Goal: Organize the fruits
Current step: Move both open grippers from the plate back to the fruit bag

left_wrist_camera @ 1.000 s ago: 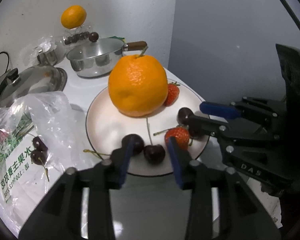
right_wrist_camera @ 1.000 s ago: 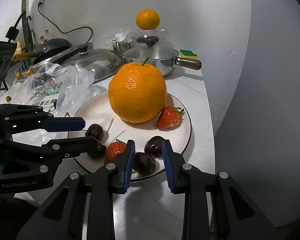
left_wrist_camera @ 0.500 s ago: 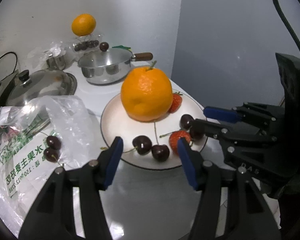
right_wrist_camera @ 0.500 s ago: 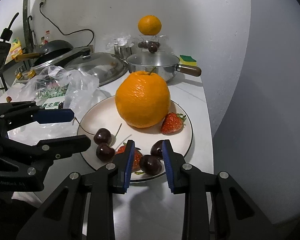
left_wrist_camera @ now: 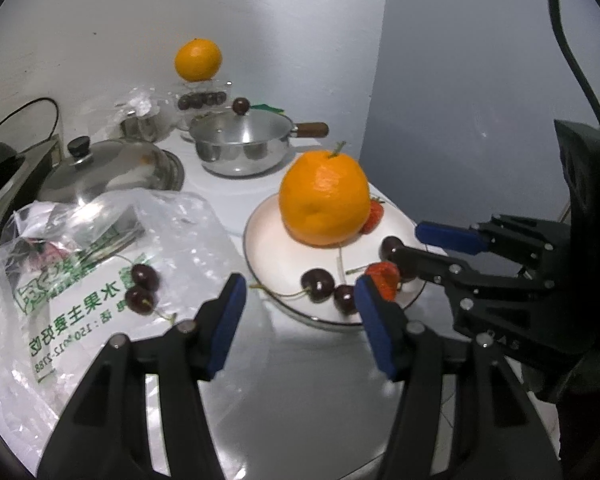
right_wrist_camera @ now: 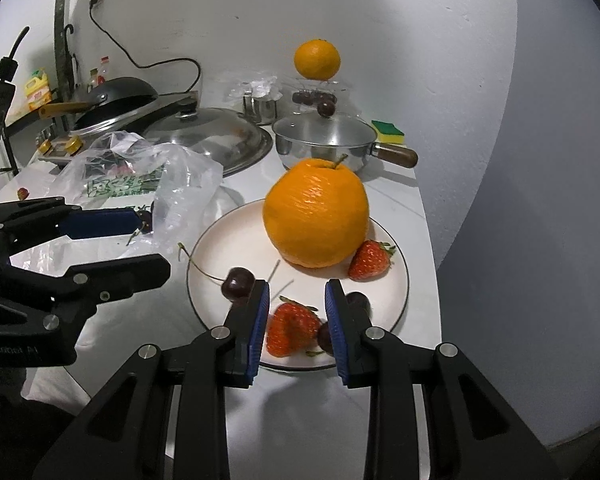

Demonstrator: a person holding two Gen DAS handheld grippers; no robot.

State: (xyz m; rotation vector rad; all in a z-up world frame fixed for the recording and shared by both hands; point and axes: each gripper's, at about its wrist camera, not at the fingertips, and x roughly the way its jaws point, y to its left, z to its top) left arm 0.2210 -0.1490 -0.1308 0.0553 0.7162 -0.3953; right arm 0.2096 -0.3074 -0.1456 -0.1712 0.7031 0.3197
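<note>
The right hand-held gripper (right_wrist_camera: 296, 312) hangs over the near rim of the plate (right_wrist_camera: 396, 308) with its blue pads drawn to their narrowest gap and nothing between them; the near strawberry (right_wrist_camera: 290, 330) only shows through that gap, lying on the plate below. The left hand-held gripper (left_wrist_camera: 298, 312) stands partly open and empty above bare worktop (left_wrist_camera: 300, 392), just near of the plate and between it and the plastic bag (left_wrist_camera: 80, 264) on the left.

The plate seems to serve as the collecting spot: a big orange (right_wrist_camera: 316, 212) sits at its far side, a second strawberry (right_wrist_camera: 370, 260) is tucked against the orange's right flank, and several dark cherries (left_wrist_camera: 318, 284) lie along the near edge, stems trailing. Two more cherries (left_wrist_camera: 142, 288) rest on the bag, apart from the plate, so they are probably what remains to be brought over, and the left tool's readied jaws fit that.

Farther back stand a steel pan (right_wrist_camera: 324, 142) and a domed lid (right_wrist_camera: 216, 136). At the far wall another orange (right_wrist_camera: 317, 59) perches on a clear container holding cherries, possibly a second sorting place.
</note>
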